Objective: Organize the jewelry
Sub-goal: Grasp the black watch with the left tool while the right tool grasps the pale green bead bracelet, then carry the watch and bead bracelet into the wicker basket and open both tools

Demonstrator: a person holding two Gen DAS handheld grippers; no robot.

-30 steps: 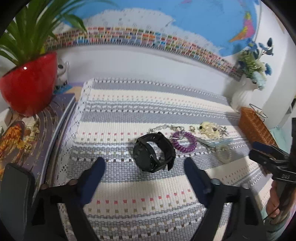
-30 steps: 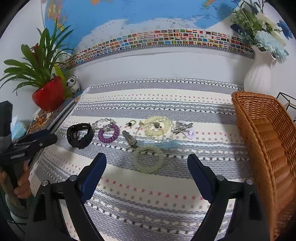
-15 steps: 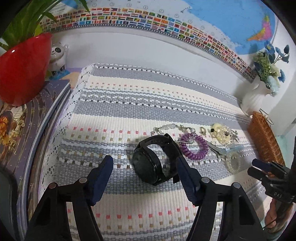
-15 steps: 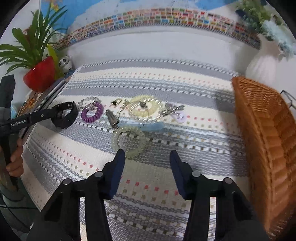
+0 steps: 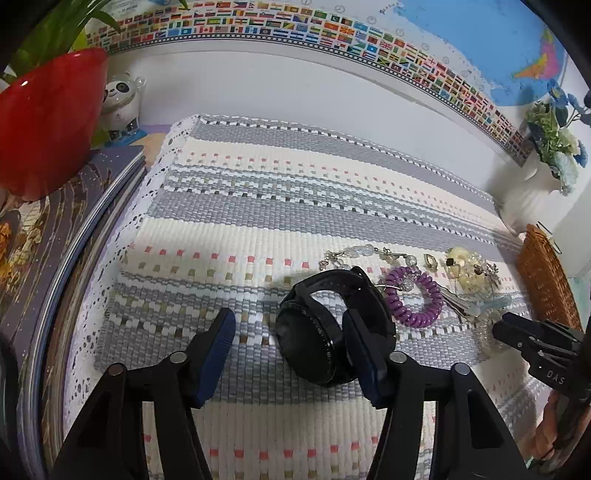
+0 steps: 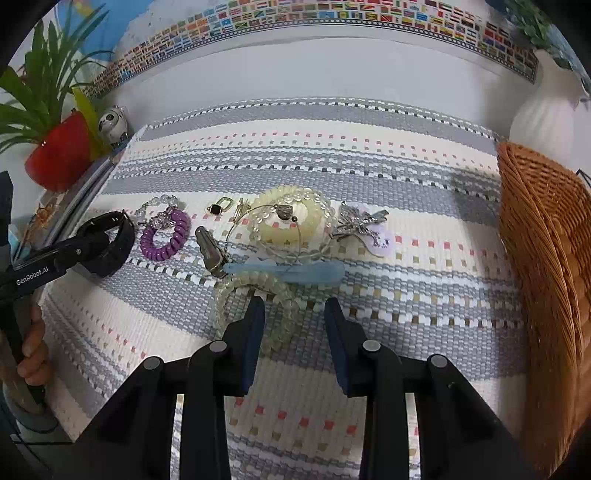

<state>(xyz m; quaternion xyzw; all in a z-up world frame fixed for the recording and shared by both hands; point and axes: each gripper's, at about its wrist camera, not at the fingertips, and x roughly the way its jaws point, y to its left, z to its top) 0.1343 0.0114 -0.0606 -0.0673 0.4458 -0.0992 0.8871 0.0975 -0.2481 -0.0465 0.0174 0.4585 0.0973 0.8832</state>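
1. On the striped woven mat (image 5: 258, 206), the black watch (image 5: 325, 325) stands on its edge, dial facing the camera's lower left, strap looping back toward the purple coil bracelet (image 5: 413, 295).
2. Left gripper (image 5: 291, 339) has been closing; its right pad sits inside the strap loop, left pad clear.
3. Right gripper (image 6: 293, 325), narrowing, straddles the pale bead bracelet (image 6: 258, 295) without pressing it.
4. A wicker basket (image 6: 543, 258) and flag-bordered map (image 6: 332, 14) edge the table.

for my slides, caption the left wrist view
Left hand-held gripper closing around a black watch on a striped woven mat.
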